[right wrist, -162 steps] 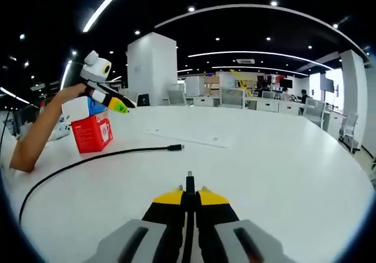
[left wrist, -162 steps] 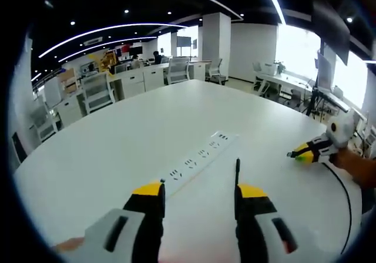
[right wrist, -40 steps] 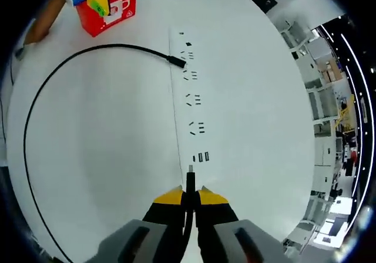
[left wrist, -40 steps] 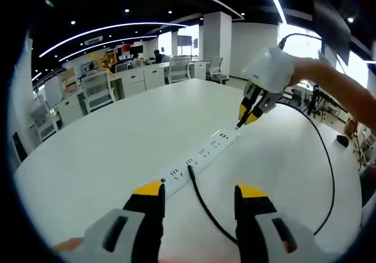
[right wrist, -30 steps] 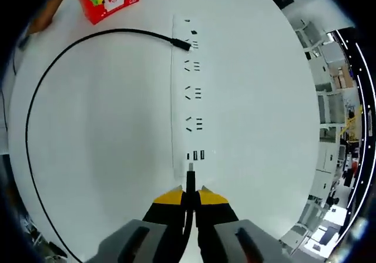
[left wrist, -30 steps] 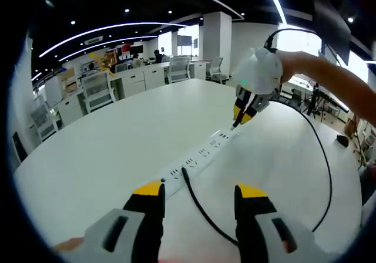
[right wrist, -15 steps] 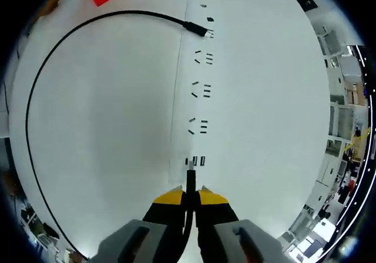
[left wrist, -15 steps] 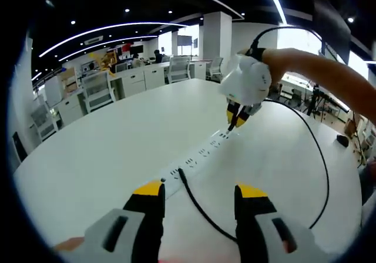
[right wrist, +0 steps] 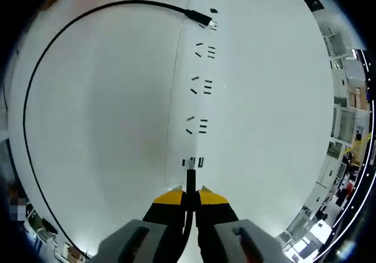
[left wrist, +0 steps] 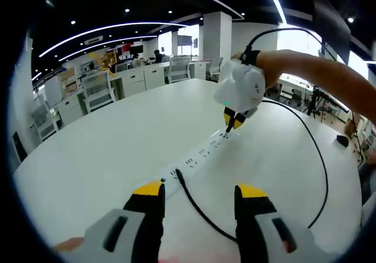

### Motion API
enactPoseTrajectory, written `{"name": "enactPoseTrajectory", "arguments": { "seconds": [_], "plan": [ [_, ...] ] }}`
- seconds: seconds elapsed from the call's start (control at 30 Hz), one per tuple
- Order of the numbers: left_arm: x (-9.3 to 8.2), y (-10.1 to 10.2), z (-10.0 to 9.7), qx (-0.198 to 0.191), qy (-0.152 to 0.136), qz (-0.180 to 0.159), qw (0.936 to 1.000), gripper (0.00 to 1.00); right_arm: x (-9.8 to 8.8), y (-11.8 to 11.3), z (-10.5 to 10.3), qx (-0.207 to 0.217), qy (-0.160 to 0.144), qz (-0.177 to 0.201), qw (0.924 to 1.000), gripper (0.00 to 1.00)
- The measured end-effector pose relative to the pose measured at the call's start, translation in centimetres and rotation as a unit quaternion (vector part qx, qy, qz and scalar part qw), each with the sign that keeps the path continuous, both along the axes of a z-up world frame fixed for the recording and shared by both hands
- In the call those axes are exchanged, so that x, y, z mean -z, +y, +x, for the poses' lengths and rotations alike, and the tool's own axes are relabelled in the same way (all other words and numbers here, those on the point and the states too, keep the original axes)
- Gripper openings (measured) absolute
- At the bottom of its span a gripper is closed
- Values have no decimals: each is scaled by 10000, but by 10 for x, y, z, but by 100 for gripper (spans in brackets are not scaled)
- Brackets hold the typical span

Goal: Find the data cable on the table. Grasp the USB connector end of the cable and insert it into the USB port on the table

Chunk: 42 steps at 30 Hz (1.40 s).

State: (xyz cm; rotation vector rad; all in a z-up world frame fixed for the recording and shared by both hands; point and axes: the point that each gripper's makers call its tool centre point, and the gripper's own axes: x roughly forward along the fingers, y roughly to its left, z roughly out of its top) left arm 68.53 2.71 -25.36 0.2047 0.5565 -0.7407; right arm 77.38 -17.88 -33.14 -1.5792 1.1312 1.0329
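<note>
In the right gripper view, the right tongs [right wrist: 189,199] are clamped on the USB plug [right wrist: 190,178] of the cable [right wrist: 35,81]. Over the last second the plug tip has closed in on the row of USB ports [right wrist: 192,162] at the near end of the power strip [right wrist: 194,93]; it now sits at the middle port, touching or just short of it. Whether it has entered cannot be told. Judgement: the insertion step is at the point of contact, with a straight push remaining.

In the left gripper view, the left tongs [left wrist: 198,199] stand wide apart and hold nothing, low over the tabletop [left wrist: 106,145]. The cable's free end [left wrist: 179,174] lies against the near end of the power strip, slightly shifted from half a second ago. Farther along the strip, the right tongs point down at its far end, lower than before.

The tabletop is white, smooth and broad. Beyond it lies an open office with desks [left wrist: 129,78], chairs [left wrist: 97,90], a white column [left wrist: 216,43] and ceiling light strips [left wrist: 106,31].
</note>
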Motion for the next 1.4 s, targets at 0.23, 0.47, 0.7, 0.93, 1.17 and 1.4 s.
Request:
{"name": "enactPoseTrajectory", "arguments": {
  "seconds": [0.23, 0.47, 0.7, 0.93, 1.17, 1.4],
  "plan": [
    [0, 0, -1, -1, -6, -8, 10000, 47, 2, -2, -4, -36, 26, -151, 9999, 9],
    [0, 0, -2, 0, -6, -10, 10000, 47, 2, -3, -4, -73, 72, -334, 9994, 9],
    [0, 1, -2, 0, -4, -9, 10000, 47, 3, -4, -4, -126, 108, -571, 9982, 9],
    [0, 1, -2, 1, -2, -9, 10000, 47, 7, 7, -1, -94, 130, -479, 9987, 9],
    [0, 2, -1, 0, -1, -9, 10000, 47, 0, 9, -7, -219, 115, -645, 9976, 9],
    [-1, 2, 0, -2, 1, -6, 10000, 47, -6, -1, -10, -147, 108, -715, 9973, 9]
  ]
}}
